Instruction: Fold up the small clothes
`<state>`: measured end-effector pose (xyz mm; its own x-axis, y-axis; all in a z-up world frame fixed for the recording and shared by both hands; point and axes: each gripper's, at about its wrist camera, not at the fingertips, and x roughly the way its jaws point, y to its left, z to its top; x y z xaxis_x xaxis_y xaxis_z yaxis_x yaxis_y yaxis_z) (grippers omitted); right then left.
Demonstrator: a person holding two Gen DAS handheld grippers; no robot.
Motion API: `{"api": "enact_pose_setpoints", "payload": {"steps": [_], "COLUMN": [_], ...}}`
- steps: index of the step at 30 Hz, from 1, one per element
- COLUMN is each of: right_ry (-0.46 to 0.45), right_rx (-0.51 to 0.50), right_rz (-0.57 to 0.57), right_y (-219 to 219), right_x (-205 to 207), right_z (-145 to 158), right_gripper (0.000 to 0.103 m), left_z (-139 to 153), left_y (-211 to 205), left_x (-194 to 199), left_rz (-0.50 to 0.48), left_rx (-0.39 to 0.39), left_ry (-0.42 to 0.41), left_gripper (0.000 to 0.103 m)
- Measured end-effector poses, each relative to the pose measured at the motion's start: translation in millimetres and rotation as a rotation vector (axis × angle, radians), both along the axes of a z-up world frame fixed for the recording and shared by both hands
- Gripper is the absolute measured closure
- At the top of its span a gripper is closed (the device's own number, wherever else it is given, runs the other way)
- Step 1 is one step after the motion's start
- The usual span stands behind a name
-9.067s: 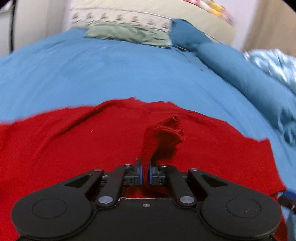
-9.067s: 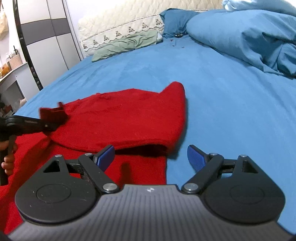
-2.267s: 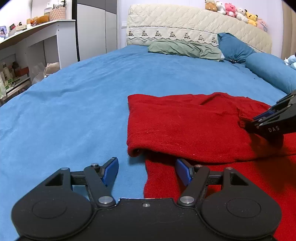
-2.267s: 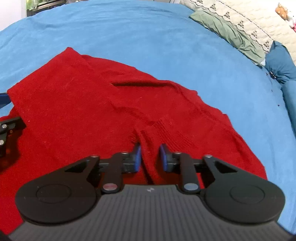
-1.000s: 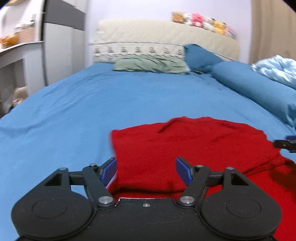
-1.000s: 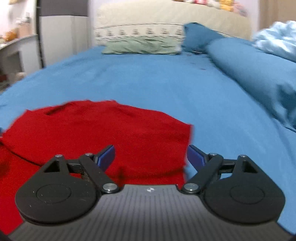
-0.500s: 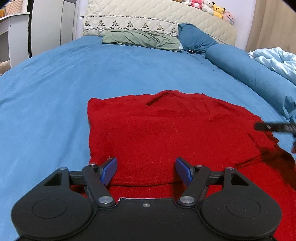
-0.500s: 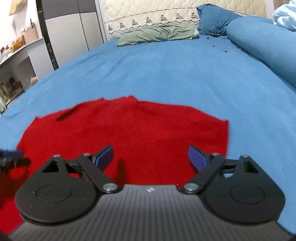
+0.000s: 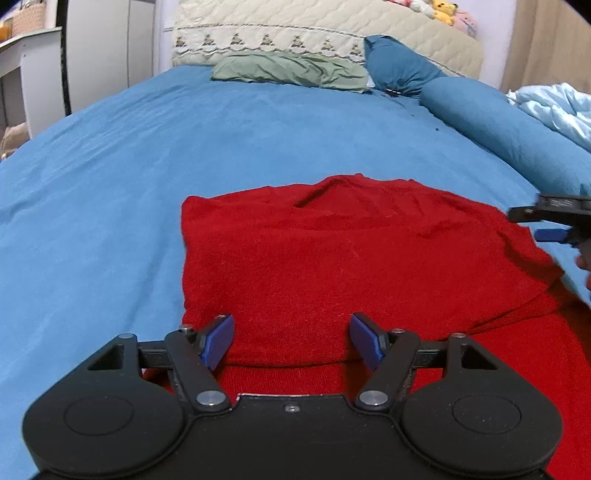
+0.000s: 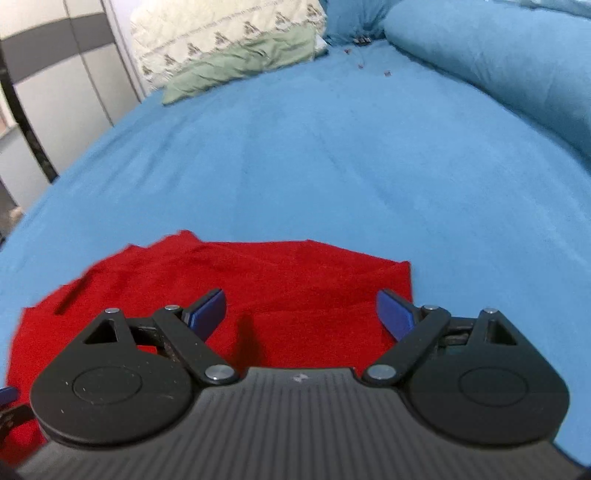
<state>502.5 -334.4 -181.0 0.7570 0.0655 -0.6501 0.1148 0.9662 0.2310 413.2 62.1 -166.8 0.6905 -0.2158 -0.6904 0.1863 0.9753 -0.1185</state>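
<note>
We are between folds: the red garment [image 9: 354, 266] lies partly folded on the blue bed [image 9: 110, 206]. Left gripper [image 9: 291, 341] is closing slowly with nothing gripped; right gripper [image 10: 301, 308] stands apart, empty. Next we must seize the near edges.

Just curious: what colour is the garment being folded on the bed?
Red garment, a plain solid red; the left wrist view shows it best.

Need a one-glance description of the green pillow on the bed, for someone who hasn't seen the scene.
Start at the quilted cream headboard at the far end of the blue bed sheet. The green pillow lies flat and rumpled along its base. It is the only sage-green item; the pillow to its right is dark teal and stands propped.
</note>
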Motion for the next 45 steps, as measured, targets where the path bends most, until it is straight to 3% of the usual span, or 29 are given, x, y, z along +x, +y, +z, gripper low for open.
{"api": "enact_pose_setpoints", "payload": {"steps": [6, 9, 11, 14, 17, 20, 24, 31, 37, 39, 41, 45], "right_ry": [-0.072, -0.117, -0.154, -0.198, -0.227, -0.218, -0.159, -0.026, 0.087, 0.115, 0.132, 0.134], "right_rx": [-0.033, 0.004, -0.021, -0.059, -0.049, -0.039, -0.077, -0.065, -0.088, -0.064, -0.037, -0.017], "right_rz": [0.036, 0.066, 0.082, 0.107, 0.106, 0.114, 0.153, 0.121, 0.065, 0.044, 0.027, 0.004], "right_y": [-8.6, -15.4, -15.4, -15.9, -18.7, -18.3, -7.3, 5.5, 17.0, 16.6, 15.4, 14.5], "right_x": [-91.0, -145.4, -183.1, -233.1, -288.6, -336.2, -392.0, -451.1, -468.1, -466.1, -466.3, -460.2], "right_z": [67.1, 109.7, 141.9, 183.8, 215.3, 226.0, 212.4, 125.2, 47.1, 28.8, 18.0, 10.9], "right_gripper": [0.0, 0.0, 0.0, 0.0, 0.0, 0.0, 0.0, 0.0, 0.0, 0.007, 0.013, 0.015], "left_z": [61.7, 104.8, 133.4, 170.6, 190.5, 193.8, 176.5, 96.7, 43.7, 32.0, 20.6, 2.7], "left_y": [-4.0, -5.7, -6.1, 1.0, 12.3, 25.1, 42.6, 64.3, 69.0, 69.0, 72.2, 70.7], "left_x": [-40.5, -73.0, -99.3, -143.3, -182.4, -217.0, -261.9, -305.1, -321.5, -323.6, -325.6, -327.4], "left_rz": [-0.001, -0.013, -0.013, -0.008, 0.015, 0.044, 0.089, 0.118, 0.118, 0.122, 0.13, 0.135], "left_rx": [-0.003, -0.005, 0.006, 0.002, 0.005, -0.012, -0.016, -0.07, -0.023, -0.018, -0.016, -0.007], "left_ry": [-0.053, -0.094, -0.127, -0.192, -0.202, -0.179, -0.129, 0.051, 0.112, 0.116, 0.122, 0.134], "left_gripper": [0.031, 0.028, 0.008, 0.001, 0.001, 0.001, 0.0, 0.003, 0.02, 0.027, 0.037, 0.043]}}
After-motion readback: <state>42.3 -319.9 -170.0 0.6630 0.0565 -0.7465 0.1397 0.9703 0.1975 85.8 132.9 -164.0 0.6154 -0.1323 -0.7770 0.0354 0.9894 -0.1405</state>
